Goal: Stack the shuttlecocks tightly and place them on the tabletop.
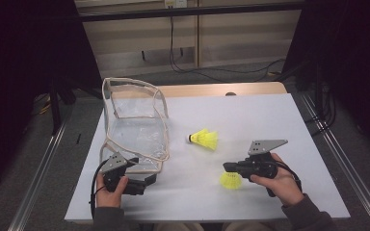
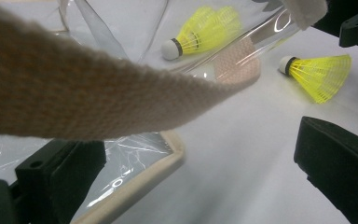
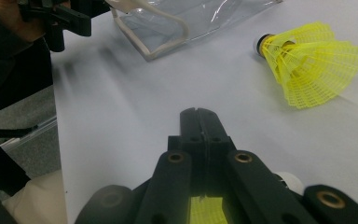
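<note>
A clear plastic bag [image 1: 135,130] with beige trim lies at the left of the white sheet. My left gripper [image 1: 142,171] stands open at the bag's near corner. In the left gripper view [image 2: 191,177] the trimmed corner [image 2: 168,156] sits between the wide jaws, and a beige strap [image 2: 74,93] crosses in front. One yellow shuttlecock [image 1: 205,139] [image 3: 307,63] lies in the middle of the sheet. A second shuttlecock [image 1: 231,180] [image 2: 319,74] lies under my right gripper [image 1: 225,167]. That gripper [image 3: 200,114] is shut, its tips together, with yellow mesh [image 3: 205,210] showing below the jaws.
The white sheet [image 1: 250,115] covers a wooden table whose far edge [image 1: 212,89] shows at the back. Metal rails run along both sides on the floor. Cables [image 1: 183,65] trail behind the table. A hand holds the left gripper [image 3: 60,18] across from the right one.
</note>
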Tool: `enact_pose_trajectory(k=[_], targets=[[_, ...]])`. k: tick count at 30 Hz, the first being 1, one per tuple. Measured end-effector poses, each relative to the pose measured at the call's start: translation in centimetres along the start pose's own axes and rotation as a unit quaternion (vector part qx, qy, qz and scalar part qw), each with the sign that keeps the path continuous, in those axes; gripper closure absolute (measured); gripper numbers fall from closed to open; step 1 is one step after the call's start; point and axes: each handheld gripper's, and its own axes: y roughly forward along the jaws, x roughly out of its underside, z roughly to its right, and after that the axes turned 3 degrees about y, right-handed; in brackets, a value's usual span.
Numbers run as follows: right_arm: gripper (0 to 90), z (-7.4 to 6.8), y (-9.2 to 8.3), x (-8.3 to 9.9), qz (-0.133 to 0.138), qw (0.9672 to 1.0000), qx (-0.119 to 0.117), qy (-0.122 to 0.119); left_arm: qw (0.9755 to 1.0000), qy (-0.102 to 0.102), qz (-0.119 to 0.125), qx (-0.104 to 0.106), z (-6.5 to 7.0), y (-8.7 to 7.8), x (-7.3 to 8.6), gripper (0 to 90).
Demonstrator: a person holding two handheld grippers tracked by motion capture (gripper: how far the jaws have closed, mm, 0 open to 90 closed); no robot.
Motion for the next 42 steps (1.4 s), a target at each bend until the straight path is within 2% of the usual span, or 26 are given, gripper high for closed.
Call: enact_pose_trajectory(k=[15,18,38,42], targets=[[90.0,-0.18,-0.50,0.50,-0.003,0.9997,-0.024,0.004,1.0000,-0.003,0.004,0.001,0.01,-0.01,0.01,1.9],[90.0,-0.32,-0.43,0.57,-0.010,0.9996,-0.027,-0.006,1.0000,-0.002,0.004,0.002,0.00,-0.05,0.00,1.9],[90.0,-0.78,-0.29,0.80,-0.024,0.9987,-0.039,-0.025,1.0000,-0.002,0.004,0.002,-0.02,-0.09,-0.03,1.9],[90.0,-0.76,0.03,1.01,-0.035,0.9982,-0.039,-0.030,1.0000,-0.002,0.005,0.002,-0.01,-0.08,-0.03,1.9]])
